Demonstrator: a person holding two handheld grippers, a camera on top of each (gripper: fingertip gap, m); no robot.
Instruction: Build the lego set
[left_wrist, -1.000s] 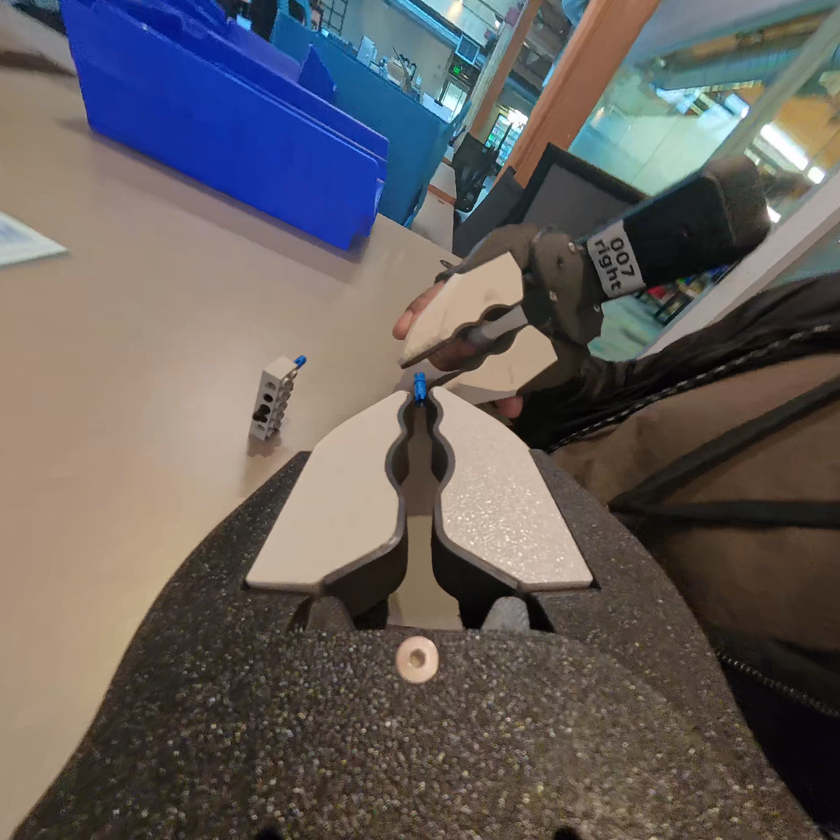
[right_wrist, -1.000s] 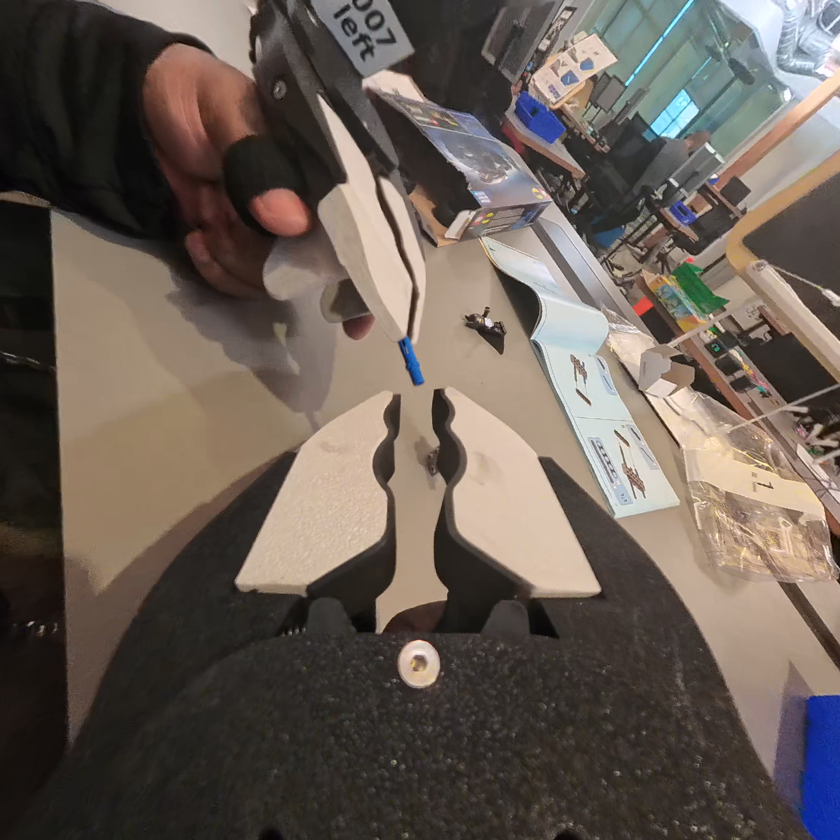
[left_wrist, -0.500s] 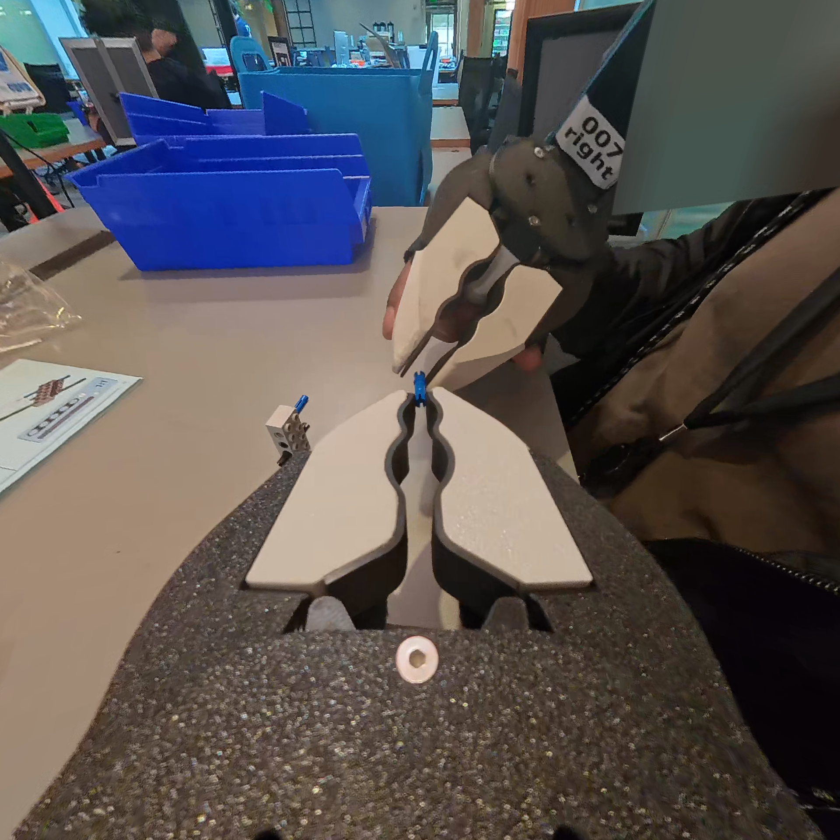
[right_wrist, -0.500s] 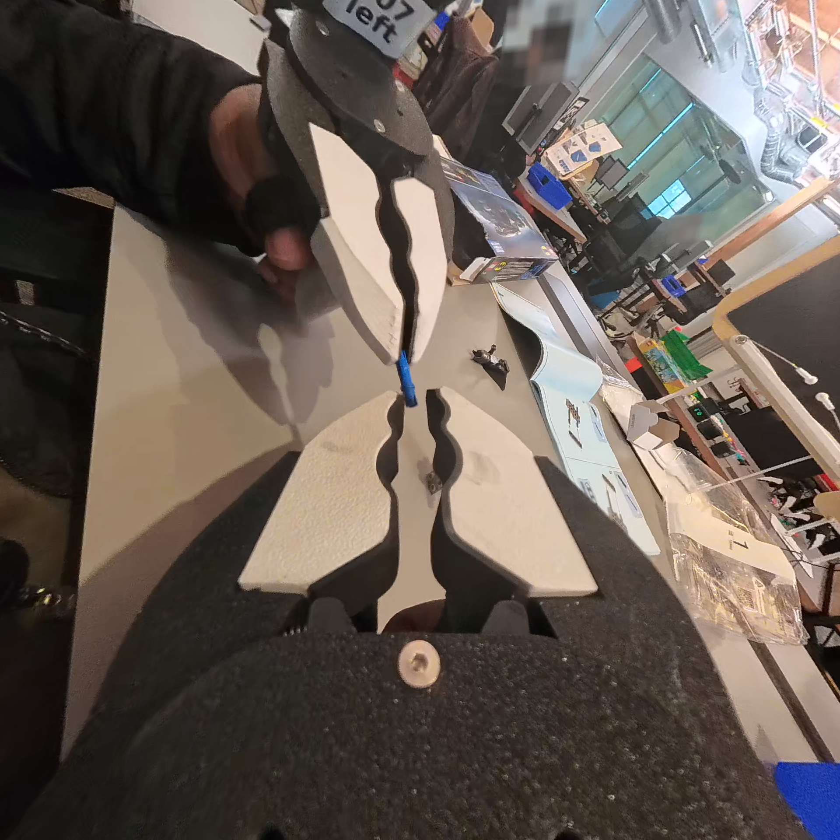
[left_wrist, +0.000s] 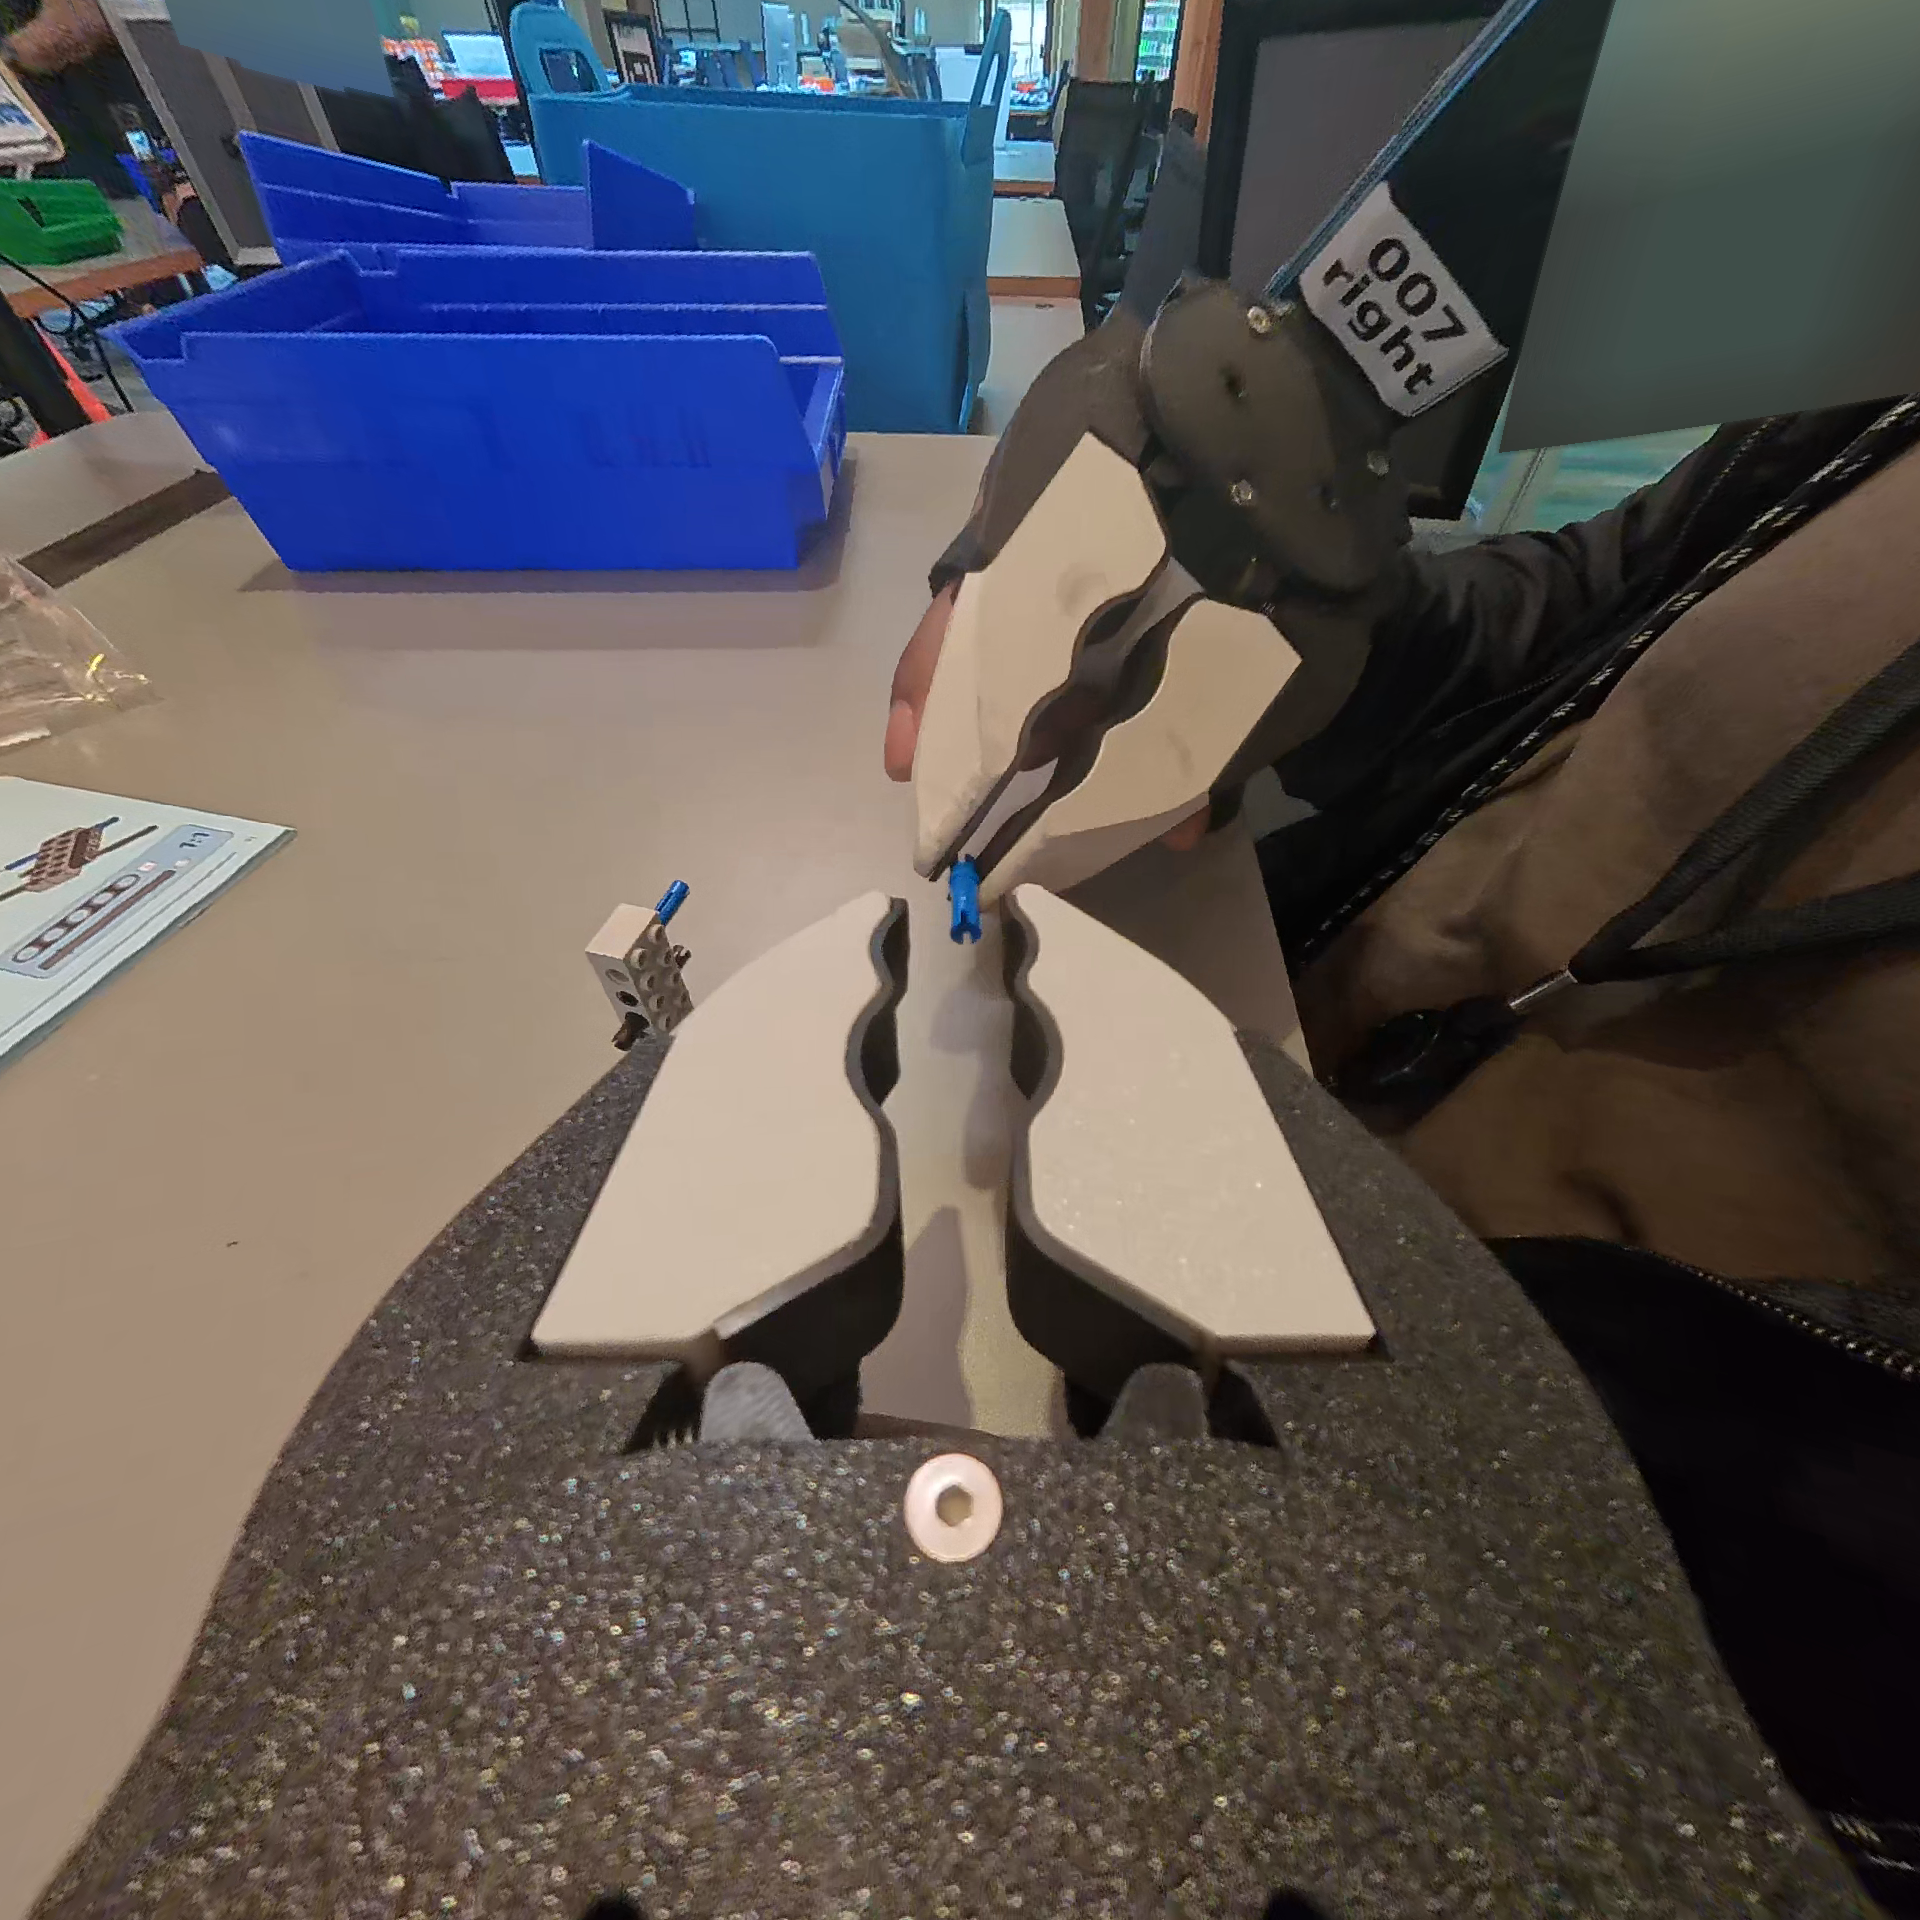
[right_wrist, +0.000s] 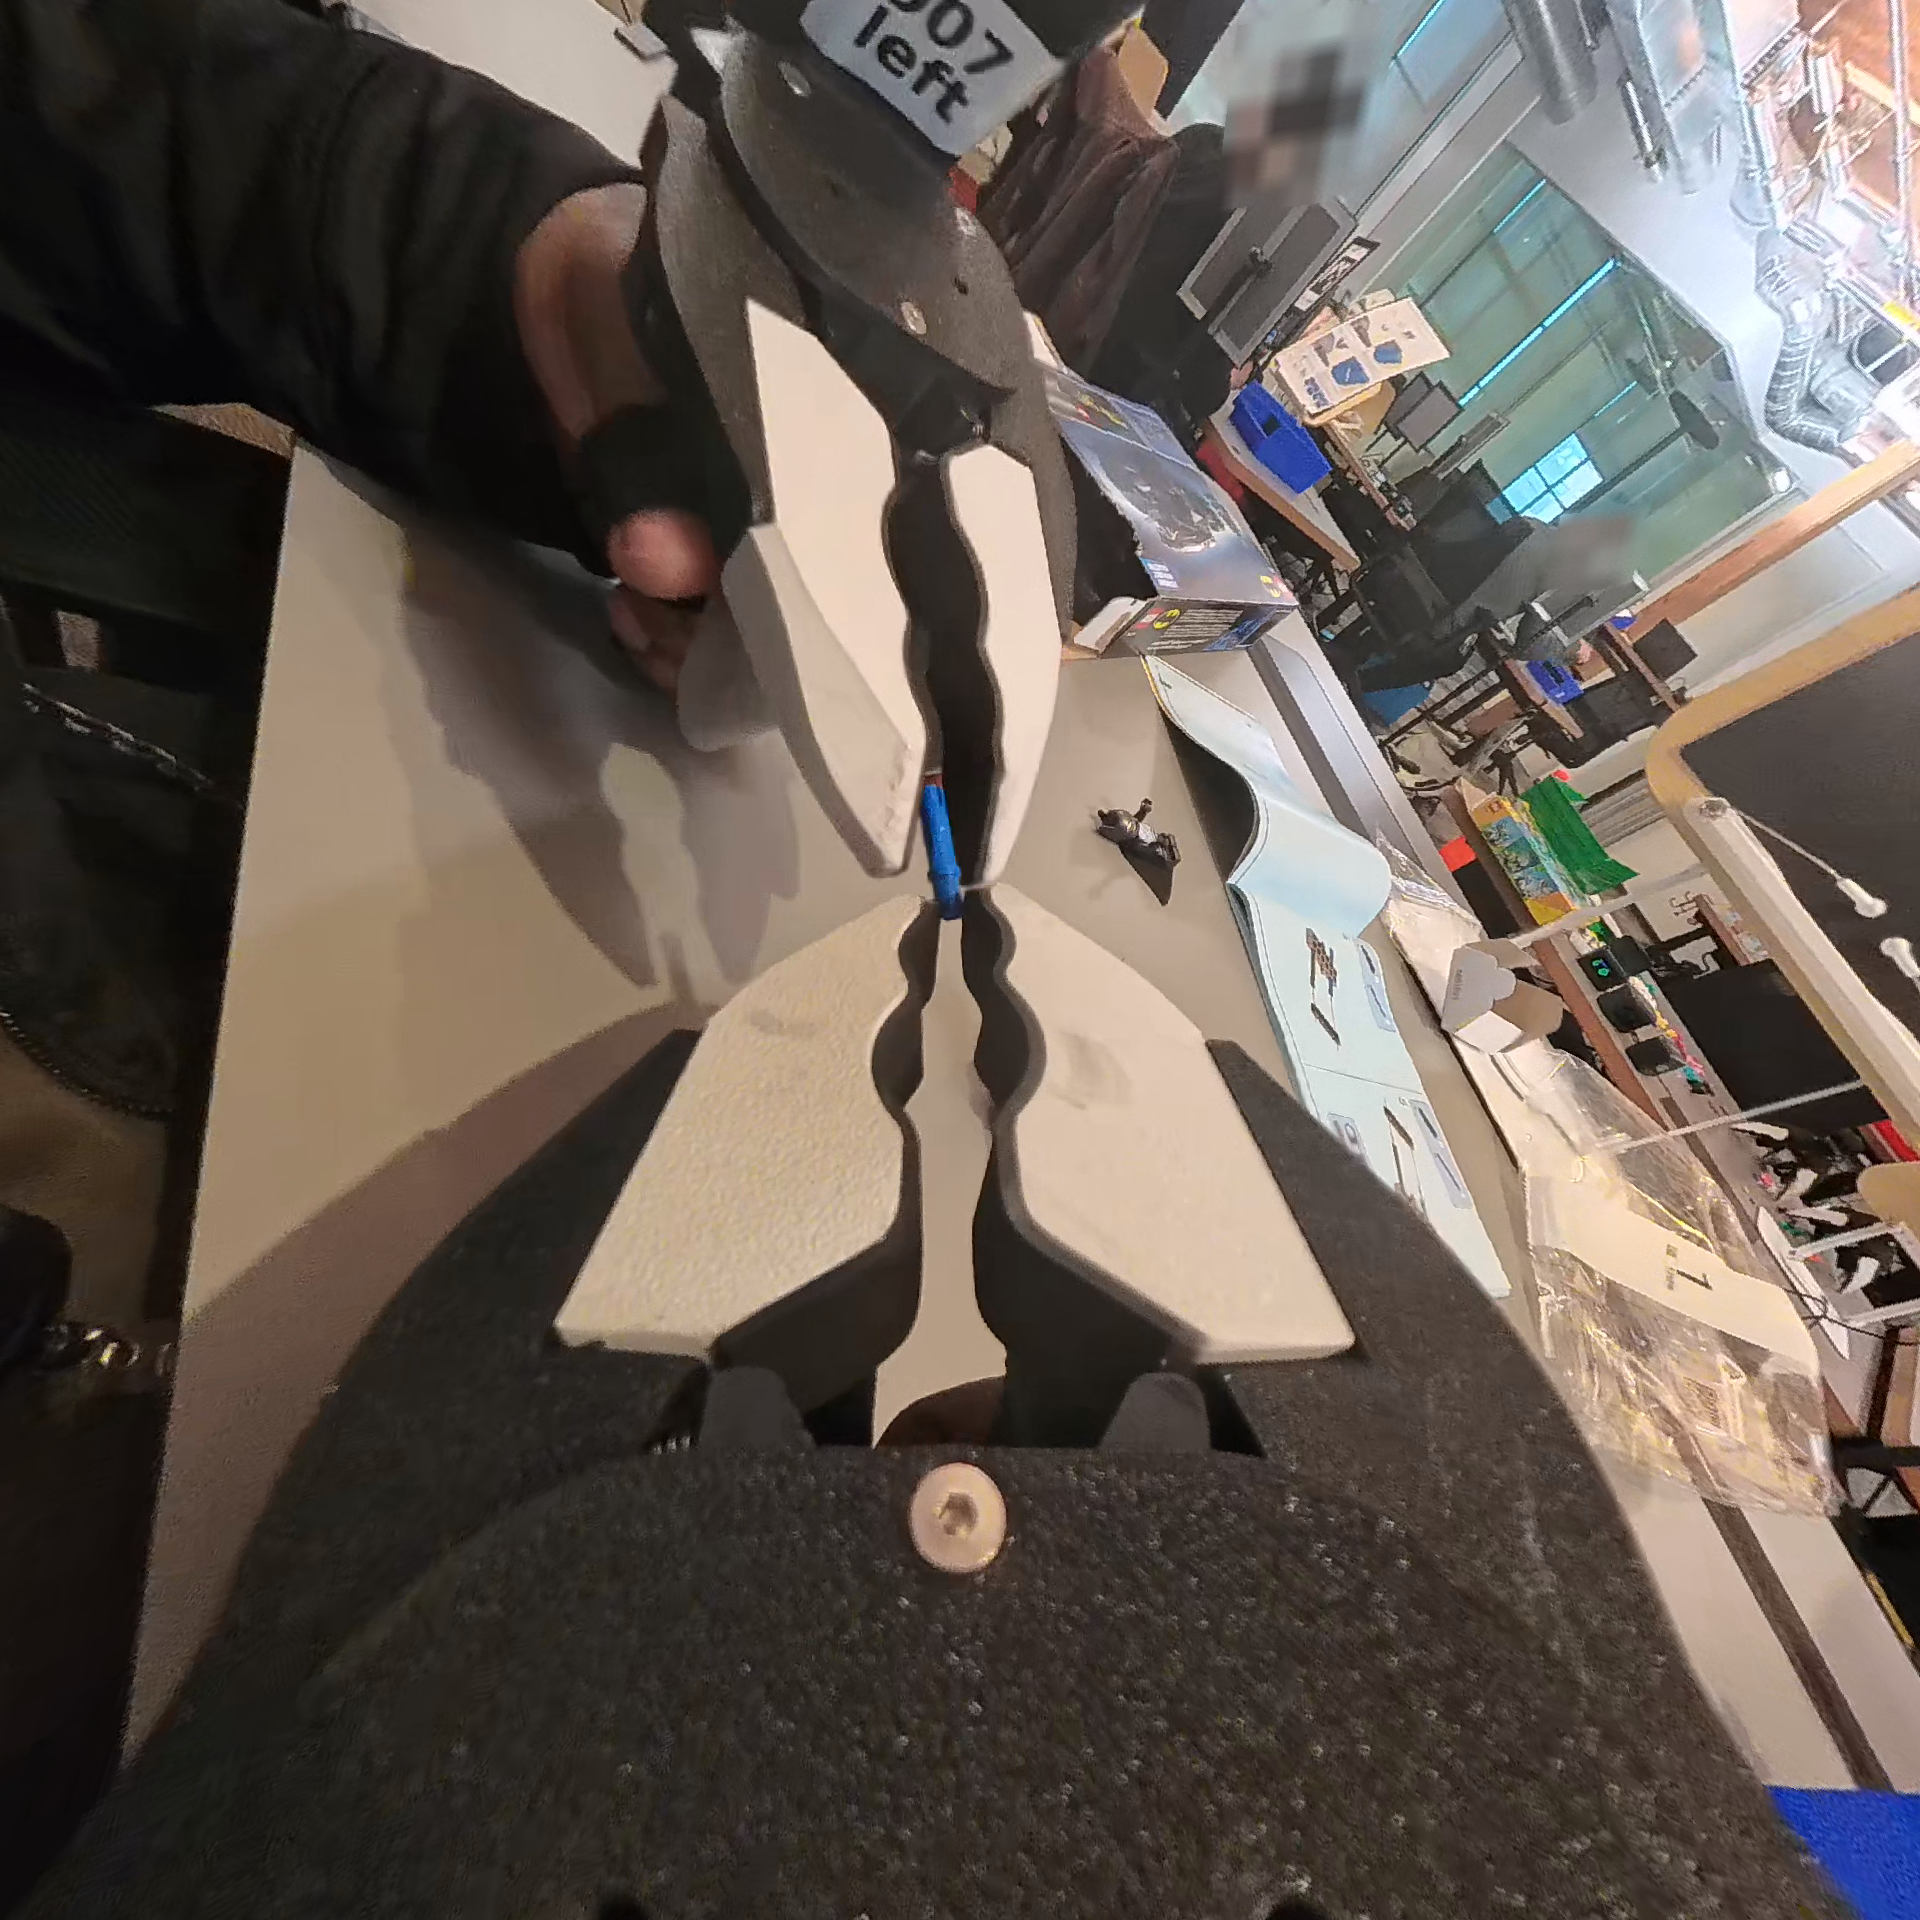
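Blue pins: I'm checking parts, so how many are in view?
2: one blue pin pinched by the right hand-held gripper, one sticking from the grey brick. Others may be hidden.

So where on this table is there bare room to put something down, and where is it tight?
Bare tabletop lies between the blue bins, the instruction sheet and the grey brick. Crowded: around the blue pin, between both grippers, and along the booklet and plastic bags.
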